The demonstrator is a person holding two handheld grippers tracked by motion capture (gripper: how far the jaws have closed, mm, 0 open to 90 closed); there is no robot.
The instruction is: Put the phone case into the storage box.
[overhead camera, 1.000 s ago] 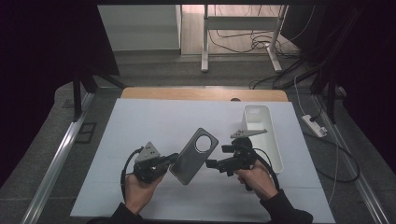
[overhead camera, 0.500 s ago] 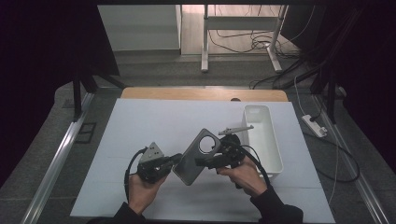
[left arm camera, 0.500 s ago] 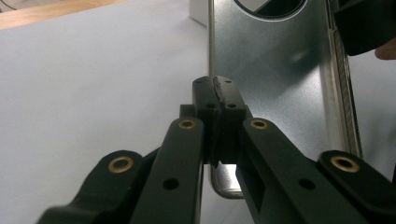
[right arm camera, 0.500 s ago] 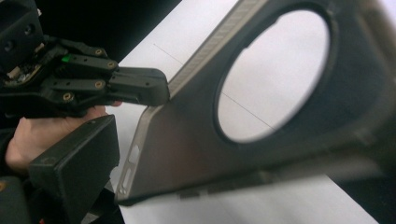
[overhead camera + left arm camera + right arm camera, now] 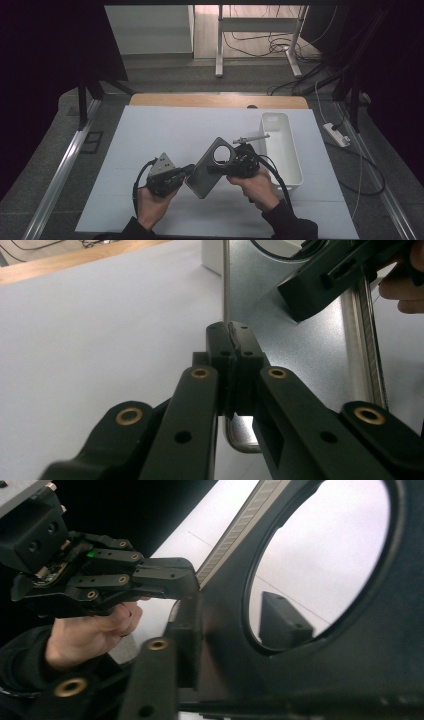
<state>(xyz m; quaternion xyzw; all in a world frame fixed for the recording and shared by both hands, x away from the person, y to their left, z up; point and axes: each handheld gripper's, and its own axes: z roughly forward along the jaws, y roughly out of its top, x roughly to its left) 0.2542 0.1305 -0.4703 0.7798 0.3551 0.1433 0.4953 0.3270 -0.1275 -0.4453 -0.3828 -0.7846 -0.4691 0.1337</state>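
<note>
I see my left gripper point(image 5: 187, 171) with its jaws clamped tight on the lower edge of a flat grey metal plate with a large round hole point(image 5: 210, 162), which hangs tilted above the white desk point(image 5: 150, 135), just left of the white oblong plastic bin point(image 5: 287, 150). My right gripper point(image 5: 220, 167) has just been closing its jaws over the plate's upper part beside the hole, one jaw on each face. From the right gripper view I cannot tell whether those jaws press the plate yet.

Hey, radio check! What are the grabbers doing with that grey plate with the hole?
Left hand-held gripper shut on plate corner. Right hand-held gripper jaws just closing on plate by its round hole. White bin beside, not blocking.
</note>
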